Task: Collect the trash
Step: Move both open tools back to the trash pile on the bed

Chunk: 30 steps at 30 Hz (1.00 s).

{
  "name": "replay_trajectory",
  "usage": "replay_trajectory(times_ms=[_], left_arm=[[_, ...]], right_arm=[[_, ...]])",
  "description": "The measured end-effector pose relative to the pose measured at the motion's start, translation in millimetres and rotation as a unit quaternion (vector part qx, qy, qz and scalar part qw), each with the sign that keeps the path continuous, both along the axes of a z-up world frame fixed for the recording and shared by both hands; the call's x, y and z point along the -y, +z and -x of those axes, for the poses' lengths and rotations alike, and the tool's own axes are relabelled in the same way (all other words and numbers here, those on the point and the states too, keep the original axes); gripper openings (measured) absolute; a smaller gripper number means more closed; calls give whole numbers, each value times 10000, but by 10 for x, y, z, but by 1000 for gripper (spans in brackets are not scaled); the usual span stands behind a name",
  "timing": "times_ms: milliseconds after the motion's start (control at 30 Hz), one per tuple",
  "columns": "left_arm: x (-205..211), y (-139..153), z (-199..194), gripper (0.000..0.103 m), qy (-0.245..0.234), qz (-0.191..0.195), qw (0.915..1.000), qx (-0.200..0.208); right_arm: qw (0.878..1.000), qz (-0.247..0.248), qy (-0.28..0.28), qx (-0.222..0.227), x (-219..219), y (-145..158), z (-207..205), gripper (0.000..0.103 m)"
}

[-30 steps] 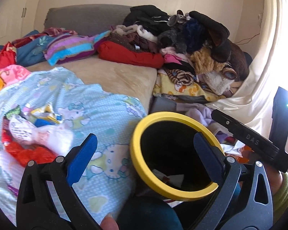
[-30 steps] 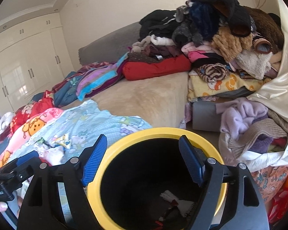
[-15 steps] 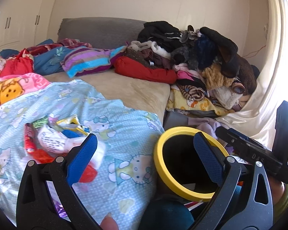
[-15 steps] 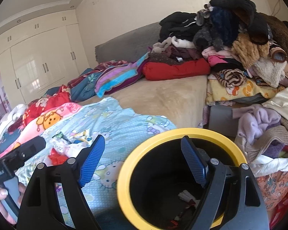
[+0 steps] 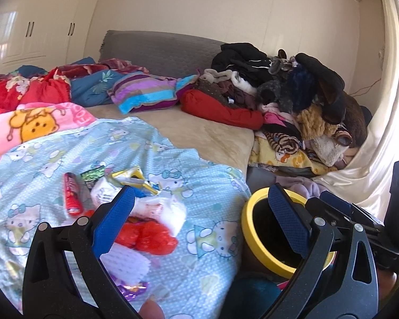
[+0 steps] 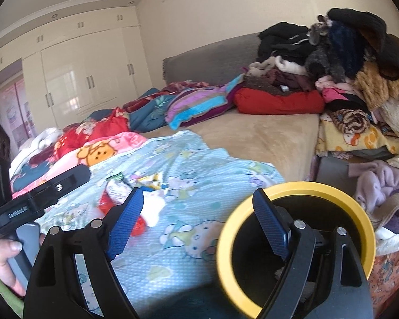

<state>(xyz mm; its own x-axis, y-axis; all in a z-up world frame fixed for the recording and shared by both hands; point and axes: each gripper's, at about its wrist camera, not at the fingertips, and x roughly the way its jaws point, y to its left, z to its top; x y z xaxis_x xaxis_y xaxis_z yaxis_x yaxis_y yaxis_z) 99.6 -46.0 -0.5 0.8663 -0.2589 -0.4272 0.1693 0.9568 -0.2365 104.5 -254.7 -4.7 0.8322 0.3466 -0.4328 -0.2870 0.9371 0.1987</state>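
**Reaching for the wrappers**

Both the left gripper (image 5: 199,207) and right gripper (image 6: 196,212) are spread apart, empty. The trash pile (image 5: 135,207) lies on the blue blanket (image 5: 66,146), just left of the yellow-rimmed bin (image 6: 295,239). Come down over one wrapper, probably the white one, and pinch without catching blanket.

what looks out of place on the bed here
A heap of trash lies on the light blue cartoon blanket: a red tube, crumpled white and red wrappers. It belongs in the yellow-rimmed bin beside the bed. Both grippers are open and empty.
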Motion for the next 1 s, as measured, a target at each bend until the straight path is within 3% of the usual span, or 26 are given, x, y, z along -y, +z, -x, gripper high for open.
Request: replay_trajectory(times_ms=[600,1000], left_arm=[[-786,-129,16,92,849,277,9958,-216],[-1387,-440,-31,92,1562,596,9830,-756]], right_arm=[[9978,157,629,-140,-621,-64,3,83],[9934,452,996,-347,-1033,-271,-125,83]])
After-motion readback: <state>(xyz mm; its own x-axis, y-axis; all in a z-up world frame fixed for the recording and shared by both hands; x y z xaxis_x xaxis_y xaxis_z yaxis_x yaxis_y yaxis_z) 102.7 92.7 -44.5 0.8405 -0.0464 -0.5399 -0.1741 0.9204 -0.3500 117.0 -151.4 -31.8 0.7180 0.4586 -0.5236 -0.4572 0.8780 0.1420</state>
